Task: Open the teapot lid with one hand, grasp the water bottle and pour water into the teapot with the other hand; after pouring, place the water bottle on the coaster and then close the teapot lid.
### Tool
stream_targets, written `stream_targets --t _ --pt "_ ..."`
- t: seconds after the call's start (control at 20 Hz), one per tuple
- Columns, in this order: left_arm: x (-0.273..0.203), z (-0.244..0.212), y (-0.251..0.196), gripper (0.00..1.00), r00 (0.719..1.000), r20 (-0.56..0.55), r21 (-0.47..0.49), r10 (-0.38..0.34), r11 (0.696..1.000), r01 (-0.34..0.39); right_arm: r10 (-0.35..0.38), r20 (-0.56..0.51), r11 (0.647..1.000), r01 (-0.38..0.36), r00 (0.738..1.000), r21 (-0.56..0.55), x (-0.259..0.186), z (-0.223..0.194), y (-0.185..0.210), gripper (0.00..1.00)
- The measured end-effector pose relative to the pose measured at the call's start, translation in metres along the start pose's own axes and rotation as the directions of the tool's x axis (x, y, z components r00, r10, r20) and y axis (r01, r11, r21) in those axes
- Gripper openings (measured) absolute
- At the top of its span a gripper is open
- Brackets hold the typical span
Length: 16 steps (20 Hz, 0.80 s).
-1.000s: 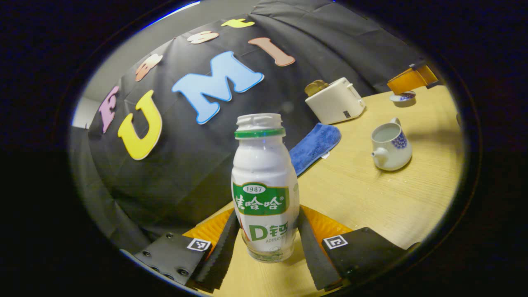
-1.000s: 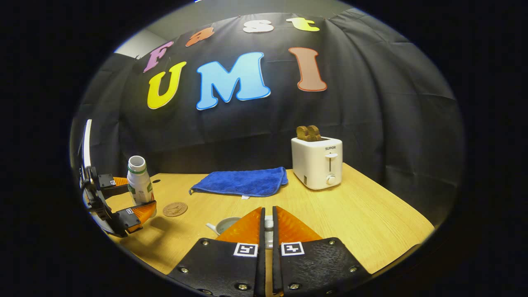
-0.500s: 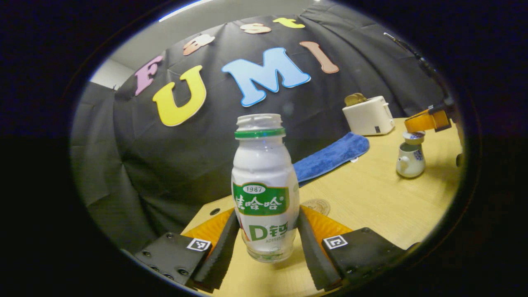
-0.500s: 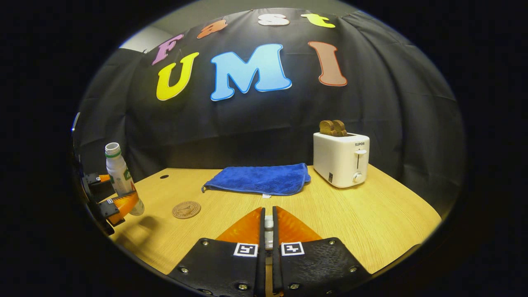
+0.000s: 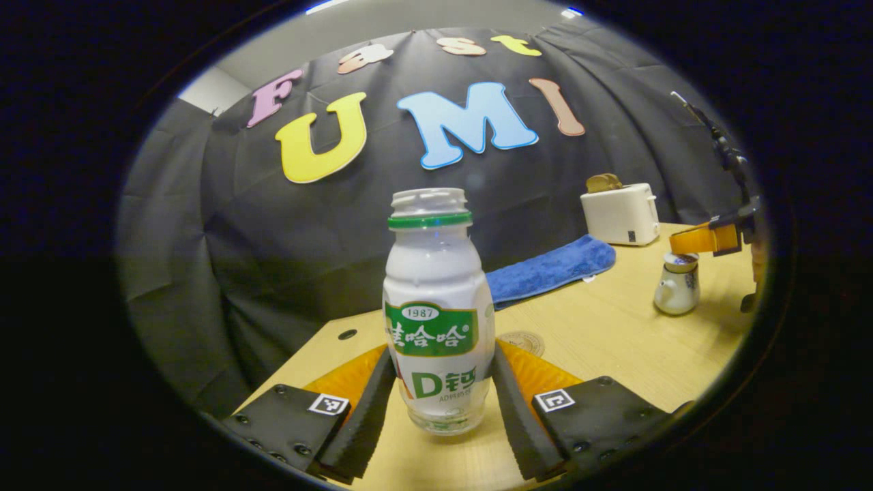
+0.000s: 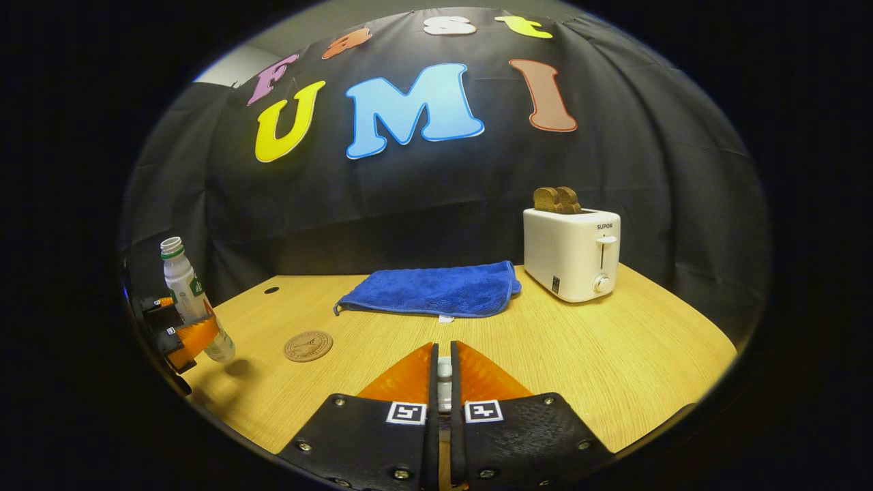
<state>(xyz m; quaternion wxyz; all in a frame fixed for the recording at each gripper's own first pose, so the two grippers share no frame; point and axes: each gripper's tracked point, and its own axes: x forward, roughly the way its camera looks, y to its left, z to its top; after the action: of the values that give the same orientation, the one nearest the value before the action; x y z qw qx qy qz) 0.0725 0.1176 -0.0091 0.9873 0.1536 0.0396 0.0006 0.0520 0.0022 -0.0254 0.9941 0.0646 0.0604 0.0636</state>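
Note:
A white water bottle point(image 5: 436, 314) with a green label and no cap stands between the fingers of my left gripper point(image 5: 442, 354), which is shut on its lower half. The right gripper view has the bottle point(image 6: 185, 290) slightly tilted in the left gripper point(image 6: 183, 334), just above the table, left of the round brown coaster point(image 6: 308, 346). The coaster point(image 5: 522, 339) peeks out behind the bottle. The white teapot point(image 5: 675, 292) stands far right. Its lid point(image 5: 680, 259) is at its mouth, held by the right gripper point(image 5: 706, 240). My right gripper point(image 6: 443, 349) is shut on the lid's white knob point(image 6: 444, 374).
A blue towel point(image 6: 430, 290) lies at the back of the wooden table point(image 6: 614, 368). A white toaster point(image 6: 573, 252) with bread in it stands at the back right. A small hole point(image 6: 271, 290) marks the table's back left.
My left gripper has carried the bottle away from the teapot to the table's left side, near the coaster. The right gripper has lowered the lid to the teapot's mouth.

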Motion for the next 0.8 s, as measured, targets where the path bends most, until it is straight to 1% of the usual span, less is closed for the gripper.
stream_targets --t 0.1,0.15,0.35,0.6,0.65,0.7,0.75,0.8 --pt "0.000 0.001 0.003 0.84 1.000 0.005 -0.014 0.002 1.000 -0.002 0.000 -0.008 1.000 0.000 1.000 0.002 0.000 -0.003 -0.001 0.06" --pt "0.000 0.004 0.004 0.89 1.000 0.007 -0.018 0.004 1.000 -0.003 -0.001 -0.012 1.000 0.001 1.000 0.006 0.001 -0.004 -0.002 0.06" --pt "0.004 0.011 -0.001 0.89 1.000 0.020 -0.027 0.001 1.000 -0.001 0.000 -0.017 1.000 0.000 1.000 0.005 0.001 -0.007 -0.001 0.06" --pt "0.008 0.017 -0.012 0.89 1.000 0.028 -0.037 -0.014 0.999 0.015 -0.013 -0.012 0.999 0.012 1.000 -0.041 0.000 -0.009 -0.001 0.06" --pt "0.008 0.018 -0.013 0.89 0.999 0.029 -0.038 -0.015 0.999 0.016 -0.017 -0.012 0.999 0.016 1.000 -0.046 0.001 -0.009 -0.001 0.09" --pt "0.009 0.019 -0.014 0.89 0.999 0.030 -0.038 -0.015 0.999 0.016 -0.019 -0.011 0.998 0.018 1.000 -0.052 0.000 -0.009 -0.001 0.09" --pt "0.010 0.020 -0.014 0.89 0.999 0.032 -0.039 -0.014 0.999 0.015 -0.018 -0.005 0.998 0.018 1.000 -0.055 0.000 -0.007 0.000 0.14" --pt "0.009 0.021 -0.014 0.89 0.999 0.033 -0.042 -0.013 0.999 0.015 -0.013 0.002 0.998 0.013 1.000 -0.056 -0.001 -0.005 0.001 0.31"
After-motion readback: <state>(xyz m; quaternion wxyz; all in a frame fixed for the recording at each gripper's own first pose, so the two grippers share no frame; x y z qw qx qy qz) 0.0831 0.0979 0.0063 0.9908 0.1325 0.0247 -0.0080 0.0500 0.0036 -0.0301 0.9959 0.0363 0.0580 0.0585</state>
